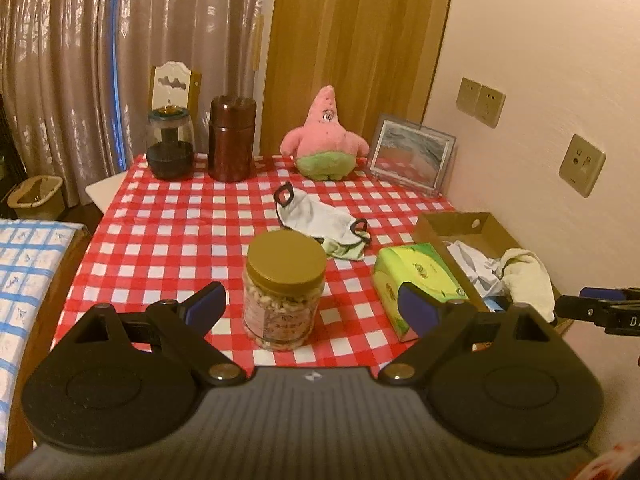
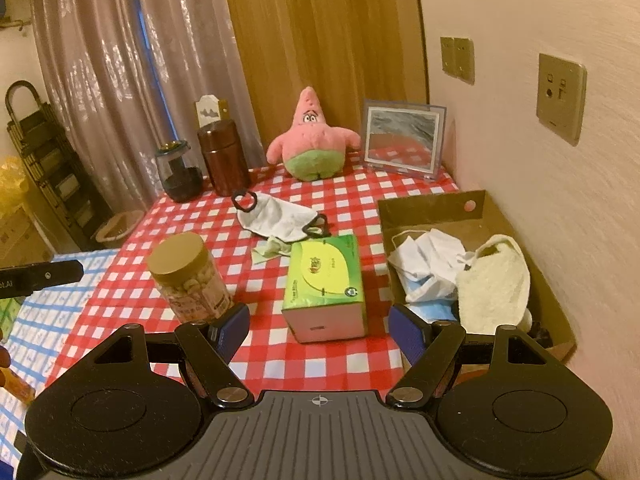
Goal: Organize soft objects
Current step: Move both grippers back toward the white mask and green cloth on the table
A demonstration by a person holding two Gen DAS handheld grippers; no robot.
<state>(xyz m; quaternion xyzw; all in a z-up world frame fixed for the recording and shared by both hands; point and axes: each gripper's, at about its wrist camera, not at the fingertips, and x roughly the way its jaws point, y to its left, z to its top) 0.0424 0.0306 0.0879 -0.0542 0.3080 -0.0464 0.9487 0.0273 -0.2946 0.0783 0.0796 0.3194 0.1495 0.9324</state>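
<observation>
On the table [image 2: 340, 364], the jar [image 2: 188, 276] stands left of the tissue box [image 2: 326, 284]; the cardboard box [image 2: 432, 204] lies right, holding cloths [image 2: 494, 280]; masks [image 2: 276, 216] lie behind, the plush [image 2: 310, 140] farthest back

white mask [image 2: 276, 216] flat mid-table | pink plush [image 2: 310, 140] upright at back | cream cloth [image 2: 494, 284] in cardboard box [image 2: 432, 204]

The jar [image 1: 285, 288] hid part of the green cloth [image 1: 343, 249] in the left view. The tissue box [image 2: 326, 286] covered that cloth's edge in the right view. The box [image 2: 472, 208] held a cream cloth [image 2: 494, 284] over white masks [image 2: 426, 260]; whatever lay beneath stayed hidden. The jar's label print was too small to read.
</observation>
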